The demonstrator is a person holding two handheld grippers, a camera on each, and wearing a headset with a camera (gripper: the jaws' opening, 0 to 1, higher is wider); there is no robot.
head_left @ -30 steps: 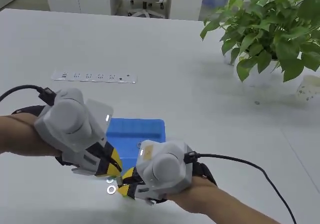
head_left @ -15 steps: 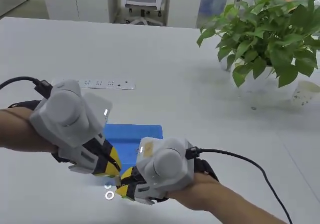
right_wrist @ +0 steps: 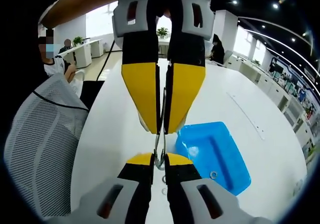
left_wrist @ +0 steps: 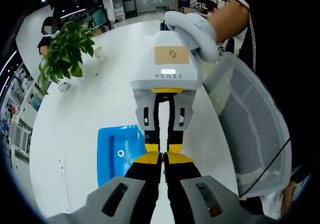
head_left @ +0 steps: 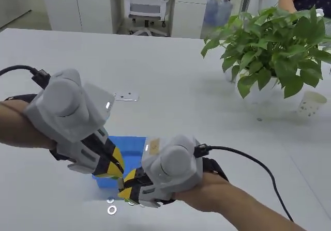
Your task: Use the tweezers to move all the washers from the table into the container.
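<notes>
My left gripper (head_left: 118, 170) and right gripper (head_left: 124, 189) meet tip to tip just above the table. Thin metal tweezers (right_wrist: 161, 119) run between the left gripper's (right_wrist: 163, 130) yellow pads down into my right gripper's (right_wrist: 160, 160) tips; both jaw pairs look shut on them. The blue container (head_left: 132, 145) lies just behind the grippers and holds one washer (left_wrist: 120, 153) (right_wrist: 213, 174). Two washers (head_left: 111, 209) lie on the white table in front of the container, below the tweezers' lower end (right_wrist: 164, 190). Seen from my left gripper (left_wrist: 163, 157), the right gripper (left_wrist: 163, 145) faces it head-on.
A potted plant (head_left: 274, 45) and a paper cup (head_left: 310, 104) stand at the far right. A power strip (head_left: 126, 96) lies behind the container. A mesh chair (left_wrist: 255, 134) sits at the table's near edge. Open tabletop stretches to the left and the far side.
Both grippers, still tip to tip, have drawn slightly away from the two washers toward the blue container. The head camera has tilted up, showing more of the room.
</notes>
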